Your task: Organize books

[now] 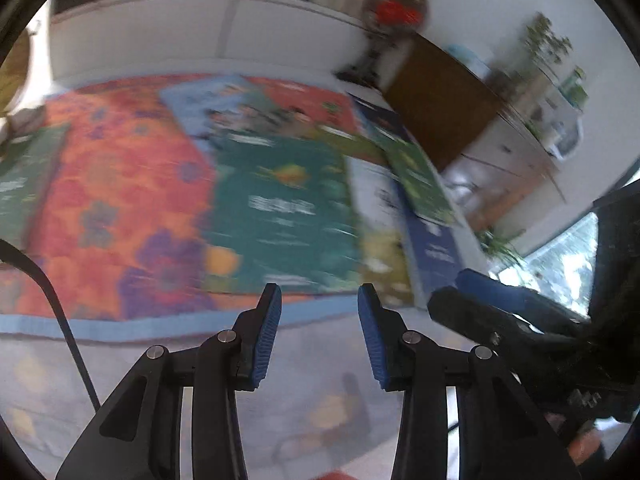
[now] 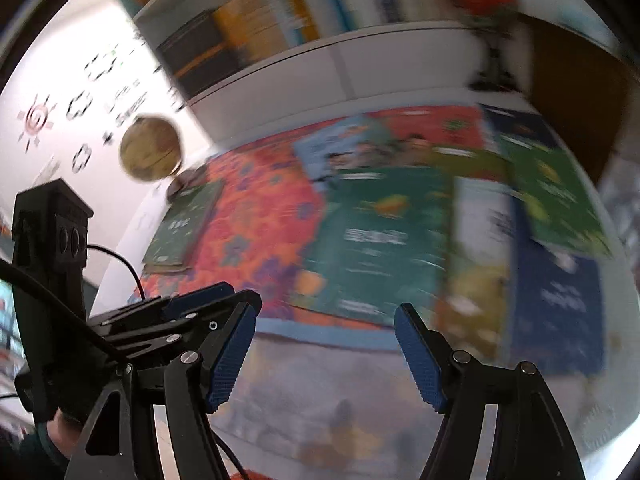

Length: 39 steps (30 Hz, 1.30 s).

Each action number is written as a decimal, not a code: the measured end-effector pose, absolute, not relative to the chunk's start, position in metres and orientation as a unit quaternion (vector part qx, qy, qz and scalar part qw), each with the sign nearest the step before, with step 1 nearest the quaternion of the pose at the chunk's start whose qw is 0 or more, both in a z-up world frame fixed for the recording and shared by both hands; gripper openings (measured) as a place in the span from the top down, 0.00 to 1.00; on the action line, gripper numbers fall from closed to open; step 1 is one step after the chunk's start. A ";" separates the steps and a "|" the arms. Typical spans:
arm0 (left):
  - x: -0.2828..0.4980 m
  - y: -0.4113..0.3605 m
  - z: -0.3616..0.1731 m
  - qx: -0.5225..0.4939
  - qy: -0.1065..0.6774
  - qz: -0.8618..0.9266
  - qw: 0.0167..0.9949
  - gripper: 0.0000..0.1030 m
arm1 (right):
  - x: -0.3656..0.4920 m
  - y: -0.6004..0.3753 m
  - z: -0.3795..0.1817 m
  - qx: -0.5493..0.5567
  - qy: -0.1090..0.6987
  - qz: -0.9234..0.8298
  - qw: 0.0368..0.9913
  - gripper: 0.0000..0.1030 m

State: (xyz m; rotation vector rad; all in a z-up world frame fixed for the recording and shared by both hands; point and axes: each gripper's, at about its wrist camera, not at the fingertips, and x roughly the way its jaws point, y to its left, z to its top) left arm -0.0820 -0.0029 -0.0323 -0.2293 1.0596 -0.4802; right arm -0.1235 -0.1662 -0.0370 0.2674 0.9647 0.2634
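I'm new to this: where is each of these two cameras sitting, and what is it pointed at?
Left wrist view: sits on the left gripper, looking down along its open, empty jaws at books on a flowered cloth; the right gripper shows at its right.
Right wrist view: sits on the right gripper, jaws open and empty, facing the same table; the left gripper shows at its left.
Both share the teal book, the globe and the bookshelf behind.

Bright daylight, heavy motion blur — fisheye-warped edges
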 end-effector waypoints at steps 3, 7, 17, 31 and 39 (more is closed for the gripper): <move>-0.082 -0.032 -0.026 -0.097 0.503 -0.247 0.822 0.64 | -0.134 -0.214 -0.040 0.186 0.456 0.103 0.864 0.32; -0.071 -0.069 -0.018 -0.061 0.496 -0.274 0.822 0.64 | -0.137 -0.261 -0.044 0.245 0.441 0.072 0.860 0.32; 0.031 -0.147 -0.031 -0.074 0.509 -0.340 0.787 0.63 | -0.083 -0.348 -0.041 0.239 0.441 -0.028 0.865 0.32; 0.080 -0.223 -0.079 -0.060 0.535 -0.333 0.774 0.57 | -0.019 -0.424 -0.076 0.201 0.471 -0.090 0.854 0.32; 0.080 -0.237 -0.102 -0.080 0.554 -0.274 0.782 0.57 | 0.002 -0.458 -0.117 0.215 0.513 -0.045 0.830 0.41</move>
